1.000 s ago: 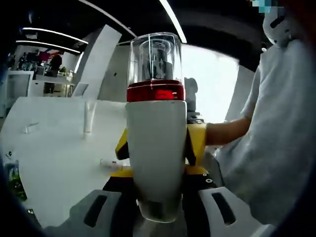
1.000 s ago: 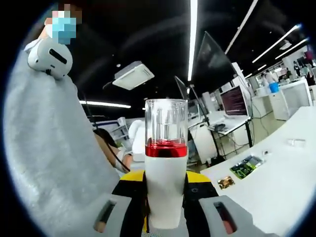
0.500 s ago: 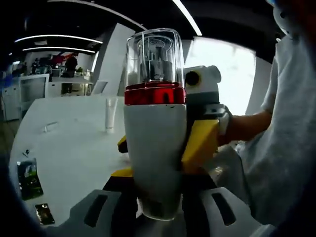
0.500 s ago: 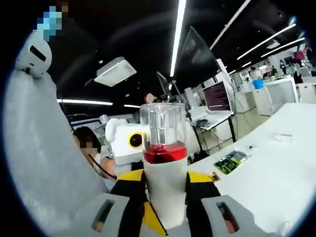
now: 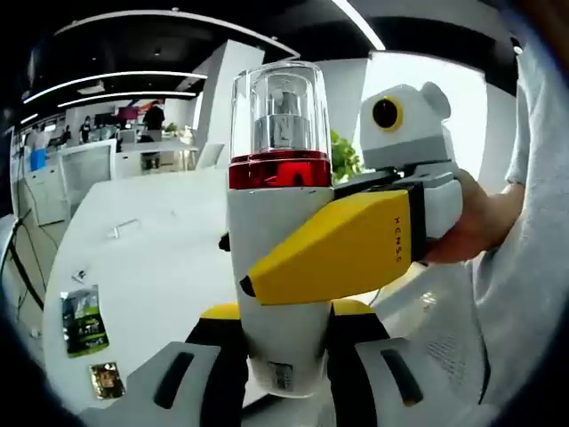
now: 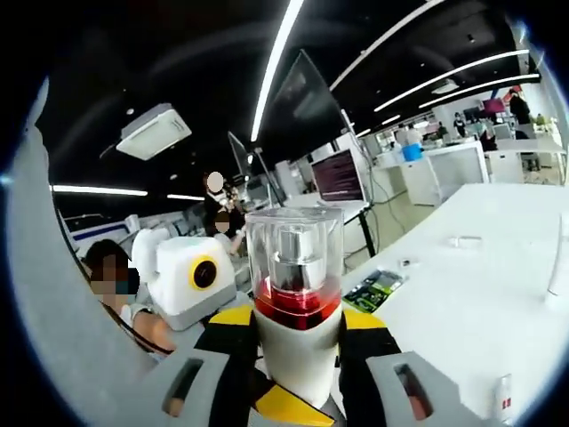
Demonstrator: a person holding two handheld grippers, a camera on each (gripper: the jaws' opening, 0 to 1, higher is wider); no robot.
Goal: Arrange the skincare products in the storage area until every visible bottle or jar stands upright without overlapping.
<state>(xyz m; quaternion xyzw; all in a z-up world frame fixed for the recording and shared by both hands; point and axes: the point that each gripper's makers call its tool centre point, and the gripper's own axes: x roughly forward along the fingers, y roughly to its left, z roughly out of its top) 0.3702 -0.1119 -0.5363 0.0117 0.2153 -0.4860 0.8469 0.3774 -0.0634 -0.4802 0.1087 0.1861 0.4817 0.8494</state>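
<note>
While both grippers clamp the pump bottle (image 5: 283, 267) at centre frame, left gripper (image 5: 284, 391) low, right gripper (image 6: 298, 400) mid-body — its glossy shell looks slippery; avoid the brittle-looking clear cap (image 5: 280, 111).

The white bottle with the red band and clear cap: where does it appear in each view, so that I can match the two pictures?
Left gripper view: the white bottle stands at centre, between the left gripper jaws, the yellow right gripper across it.
Right gripper view: the bottle is at lower centre, between the right gripper jaws.
Shared landmark: the green packet on the white table.
</note>
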